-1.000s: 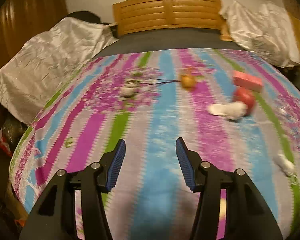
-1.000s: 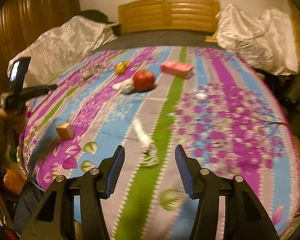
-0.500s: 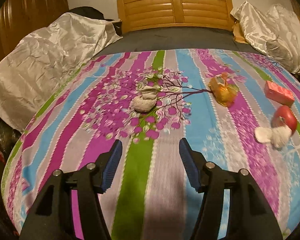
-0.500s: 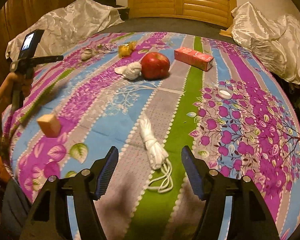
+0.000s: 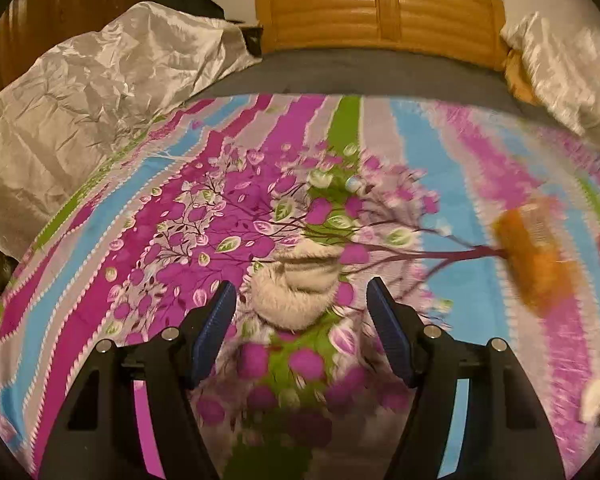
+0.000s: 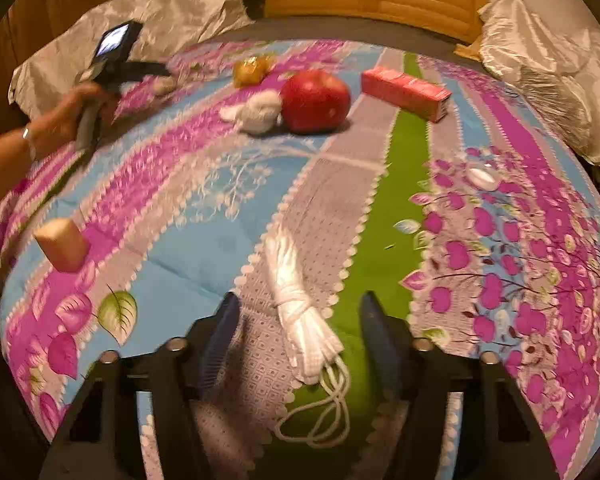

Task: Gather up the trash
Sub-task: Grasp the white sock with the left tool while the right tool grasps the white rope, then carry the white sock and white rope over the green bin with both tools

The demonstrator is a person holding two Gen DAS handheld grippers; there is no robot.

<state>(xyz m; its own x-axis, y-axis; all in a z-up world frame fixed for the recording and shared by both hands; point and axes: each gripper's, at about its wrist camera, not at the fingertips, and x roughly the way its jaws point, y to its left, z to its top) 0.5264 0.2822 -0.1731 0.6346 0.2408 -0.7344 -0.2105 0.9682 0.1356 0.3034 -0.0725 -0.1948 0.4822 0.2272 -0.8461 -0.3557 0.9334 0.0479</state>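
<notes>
So we've got a crumpled beige wad (image 5: 296, 294) lying on the striped bedspread (image 5: 80, 264), sitting right between the fingertips of our left gripper (image 5: 300, 300), whose jaws are spread wide on either side and not touching it. Off to the right there's a blurry orange wrapper (image 5: 536, 256). Over on our right gripper (image 6: 300, 312), also spread open, a bundle of white cord (image 6: 300, 308) lies between the fingers on the cover. Further out we see a red apple (image 6: 315, 101) touching a white wad (image 6: 260, 111), a pink box (image 6: 406, 89), and a tan block (image 6: 62, 244) well apart at the left.
</notes>
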